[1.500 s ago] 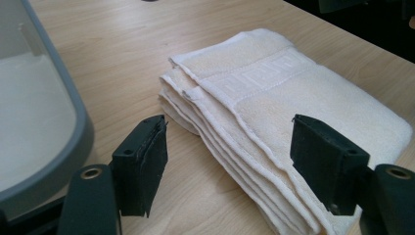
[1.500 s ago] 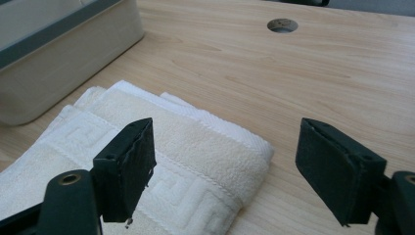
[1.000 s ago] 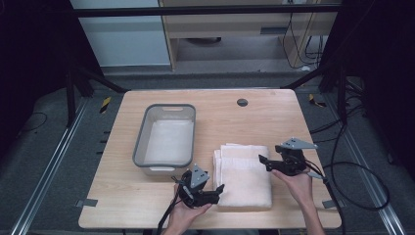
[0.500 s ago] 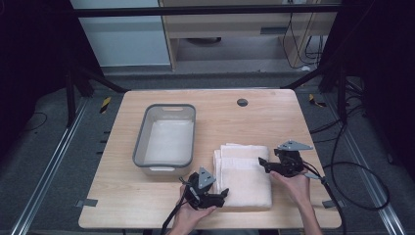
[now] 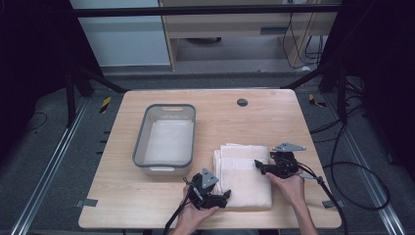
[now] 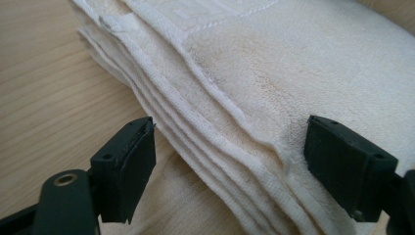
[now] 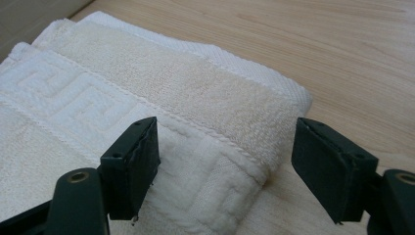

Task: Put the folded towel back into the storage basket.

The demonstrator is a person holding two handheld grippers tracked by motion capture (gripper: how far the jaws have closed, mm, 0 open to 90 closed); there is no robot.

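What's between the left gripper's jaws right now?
The stacked edges of the folded towel lie between the open left gripper jaws in the left gripper view; the pads aren't pressing on it.

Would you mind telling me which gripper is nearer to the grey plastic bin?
Left. The left gripper sits just below the bin's near corner, at the towel's near-left edge; the right gripper is across the towel.

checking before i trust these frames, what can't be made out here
- Towel: how many layers or separate cloths; high view too small, left gripper view cuts the stack off at its edges.
- Bin: whether anything lies inside; its pale translucent floor hides detail in the high view.
- Left gripper: contact with the towel; the hand and gripper body cover the tips in the high view.
- Right gripper: the same; too small.
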